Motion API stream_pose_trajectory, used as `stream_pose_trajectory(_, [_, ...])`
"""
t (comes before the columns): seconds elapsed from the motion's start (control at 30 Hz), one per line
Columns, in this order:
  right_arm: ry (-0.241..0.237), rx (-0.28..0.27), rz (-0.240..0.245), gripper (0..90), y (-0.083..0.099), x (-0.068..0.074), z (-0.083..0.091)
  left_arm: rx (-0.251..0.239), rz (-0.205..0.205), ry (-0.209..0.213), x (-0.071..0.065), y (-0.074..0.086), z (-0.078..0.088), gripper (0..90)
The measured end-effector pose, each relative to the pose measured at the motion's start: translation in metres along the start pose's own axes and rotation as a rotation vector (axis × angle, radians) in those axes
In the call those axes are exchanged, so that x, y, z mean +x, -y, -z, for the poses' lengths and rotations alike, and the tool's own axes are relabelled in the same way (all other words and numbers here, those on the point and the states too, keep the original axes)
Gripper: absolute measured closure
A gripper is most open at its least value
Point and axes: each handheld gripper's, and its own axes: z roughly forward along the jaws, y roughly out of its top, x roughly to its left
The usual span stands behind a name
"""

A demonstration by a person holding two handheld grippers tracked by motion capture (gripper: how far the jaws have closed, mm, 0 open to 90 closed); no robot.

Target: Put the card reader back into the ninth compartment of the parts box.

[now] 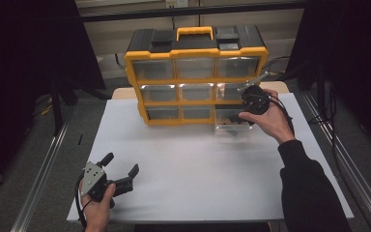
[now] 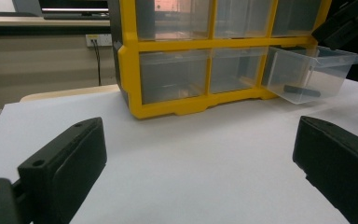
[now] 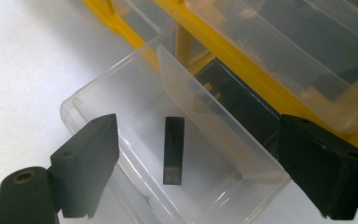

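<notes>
Your table (image 1: 198, 179) carries a white sheet; on it, at twelve o'clock, stands the yellow organizer (image 1: 195, 77), its lower-right drawer (image 1: 232, 126) pulled out.

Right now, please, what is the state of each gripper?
Left gripper: open, holding nothing, low over the white table.
Right gripper: open, holding nothing, above the pulled-out clear drawer where a small black bar lies.

High view overhead, claw views close, sharing pulled-out drawer (image 1: 232, 126) (clear)
</notes>
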Motion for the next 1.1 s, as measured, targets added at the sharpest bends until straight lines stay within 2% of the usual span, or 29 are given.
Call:
stream_pose_trajectory(0.23, [0.017, -0.078, -0.04, 9.8, 0.01, -0.001, 0.005, -0.004, 0.0, -0.006, 0.0, 0.0, -0.001, 2.8])
stream_pose_trajectory(0.43, [0.03, -0.146, -0.095, 6.2, 0.02, -0.002, 0.007, -0.001, 0.003, -0.002, 0.0, 0.0, 0.0, 2.8])
stream_pose_trajectory(0.63, [0.032, -0.206, -0.119, 3.8, 0.03, 0.001, 0.009, -0.005, 0.008, -0.003, -0.001, 0.0, -0.001, 2.8])
stream_pose_trajectory(0.8, [0.058, -0.24, -0.152, 3.7, 0.036, 0.004, 0.009, -0.003, -0.001, -0.006, 0.0, 0.0, 0.0, 2.8])
stream_pose_trajectory(0.93, [0.088, -0.29, -0.178, 3.6, 0.042, 0.007, 0.011, -0.004, 0.001, -0.007, 0.0, 0.0, -0.001, 2.8])
stream_pose_trajectory(1.1, [0.121, -0.332, -0.191, 2.9, 0.048, 0.011, 0.012, -0.004, 0.001, -0.007, 0.0, 0.0, -0.001, 2.8])
